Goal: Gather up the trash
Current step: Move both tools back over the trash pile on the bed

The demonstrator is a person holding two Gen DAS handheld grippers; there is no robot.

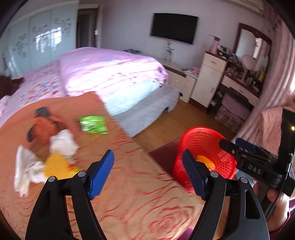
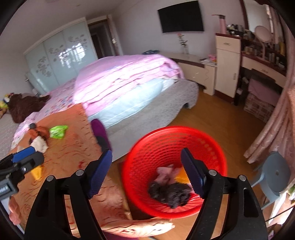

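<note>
Crumpled white tissues point(image 1: 62, 143), a yellow wrapper point(image 1: 55, 165) and a green packet point(image 1: 93, 124) lie on the orange bedspread point(image 1: 129, 184), ahead and left of the empty left gripper point(image 1: 148, 173), its jaws wide apart. The right gripper point(image 2: 146, 170), also spread and empty, hovers over the red mesh wastebasket point(image 2: 140, 147) on the floor. The left hand looks nearer the remaining litter.

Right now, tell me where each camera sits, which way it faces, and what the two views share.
Left wrist: on the left claw, open, facing the orange bedspread and its litter; the right claw shows at right.
Right wrist: on the right claw, open, above the red basket; the left claw shows at left.
Shared: the basket, the green wrapper, the TV.
</note>
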